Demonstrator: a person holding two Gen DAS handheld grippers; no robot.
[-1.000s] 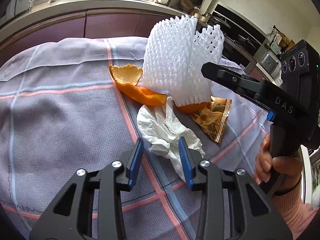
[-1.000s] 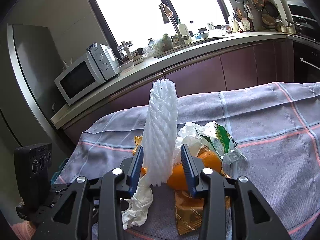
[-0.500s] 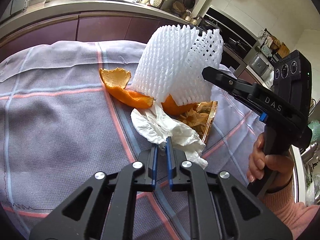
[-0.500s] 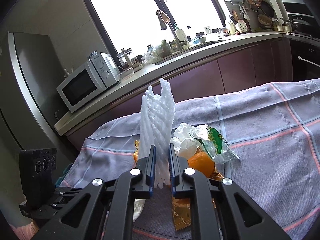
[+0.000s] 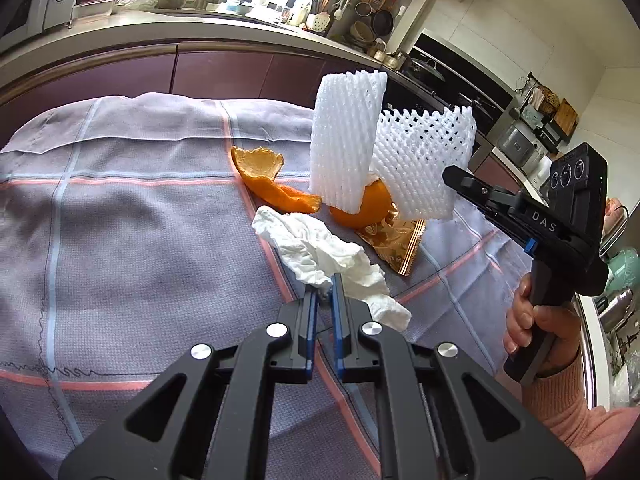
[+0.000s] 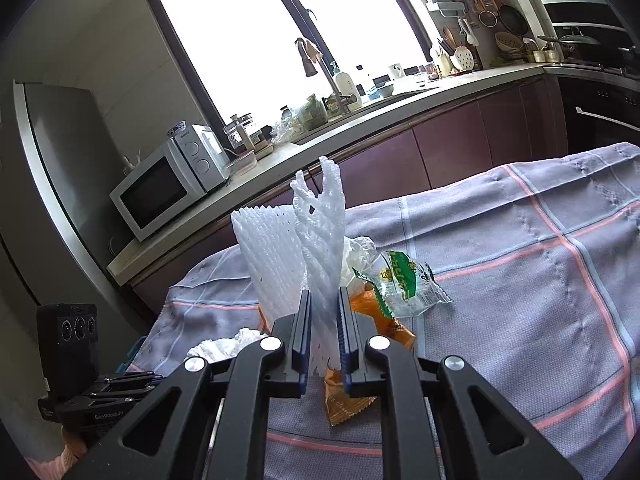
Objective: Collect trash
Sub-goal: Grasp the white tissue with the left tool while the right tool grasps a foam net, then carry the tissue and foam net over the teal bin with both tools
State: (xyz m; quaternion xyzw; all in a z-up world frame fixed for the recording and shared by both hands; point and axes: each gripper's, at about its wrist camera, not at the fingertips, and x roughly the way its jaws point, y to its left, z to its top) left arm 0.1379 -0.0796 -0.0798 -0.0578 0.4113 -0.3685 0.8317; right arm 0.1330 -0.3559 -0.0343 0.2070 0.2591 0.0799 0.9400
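Observation:
My left gripper (image 5: 324, 286) is shut on a crumpled white tissue (image 5: 320, 252) lying on the grey checked tablecloth (image 5: 140, 240). My right gripper (image 6: 323, 300) is shut on a white foam fruit net (image 6: 322, 232) and holds it upright; this net also shows in the left wrist view (image 5: 424, 164). A second foam net (image 5: 346, 140) stands beside it, against an orange peel half (image 5: 362, 206). Another orange peel (image 5: 268, 182) and a gold foil wrapper (image 5: 394, 242) lie nearby. A clear green-printed wrapper (image 6: 404, 284) lies behind the nets.
The tablecloth (image 6: 540, 300) stretches wide to the right in the right wrist view. A kitchen counter (image 6: 360, 120) with a microwave (image 6: 168, 180) runs behind the table. The right hand tool (image 5: 560, 232) stands at the table's right side.
Both grippers went from open to shut, the left on the tissue, the right on a foam net. The two nets have come apart, the held one lifted to the right.

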